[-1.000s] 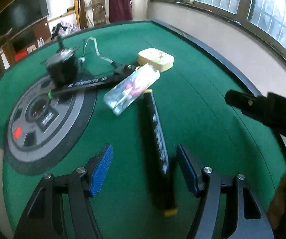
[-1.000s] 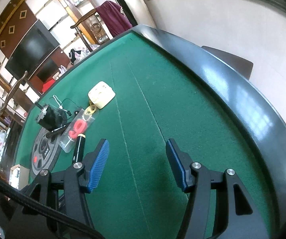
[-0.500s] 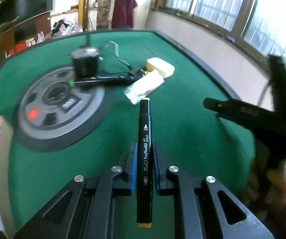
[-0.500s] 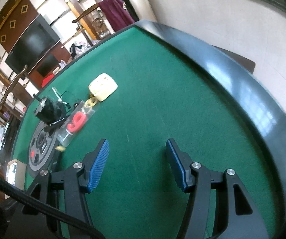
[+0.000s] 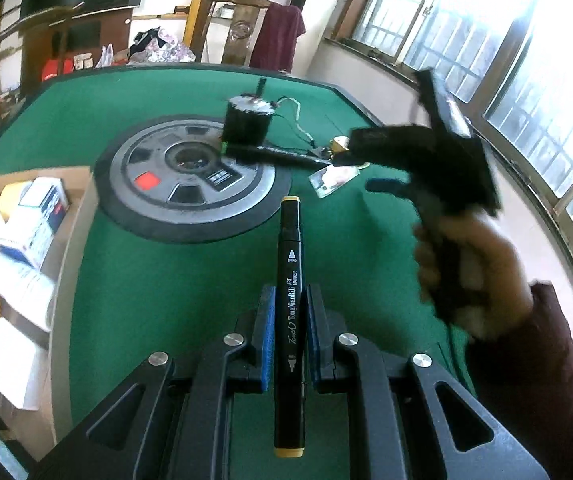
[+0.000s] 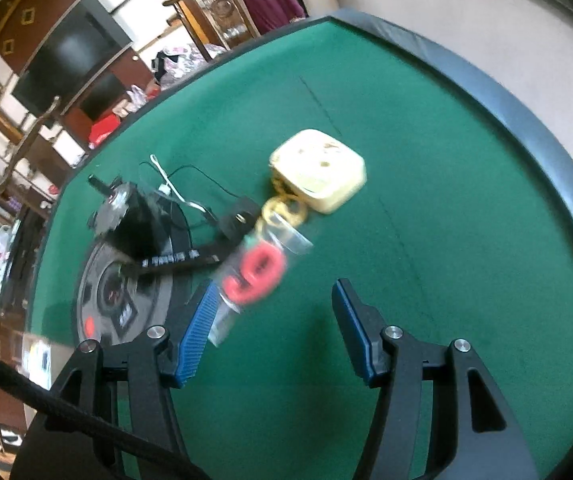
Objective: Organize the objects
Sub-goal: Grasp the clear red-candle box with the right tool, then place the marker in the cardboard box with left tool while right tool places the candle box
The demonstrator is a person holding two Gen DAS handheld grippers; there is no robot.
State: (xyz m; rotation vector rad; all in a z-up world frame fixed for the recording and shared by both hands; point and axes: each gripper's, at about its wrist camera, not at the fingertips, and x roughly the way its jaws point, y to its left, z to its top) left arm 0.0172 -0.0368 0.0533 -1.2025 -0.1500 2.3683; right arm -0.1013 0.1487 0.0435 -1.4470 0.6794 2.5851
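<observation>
Left gripper [image 5: 289, 334] fingers clamped on the marker [image 5: 291, 312], its length pointing ahead; right gripper [image 6: 274, 330], half open and empty, stands nearest the bag [image 6: 256, 276] lying up-left of it.

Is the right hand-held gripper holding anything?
No, the right hand-held gripper is open with only green felt between its pads.

A: Light source?
B: Daylight enters through the windows [image 5: 526, 60], overexposed to white.
A: Image quality?
B: Fisheye bending with dark corners. The right gripper [image 5: 378, 168] and the plastic bag [image 6: 254, 272] are motion-blurred; the marker [image 5: 290, 320] is sharp.
</observation>
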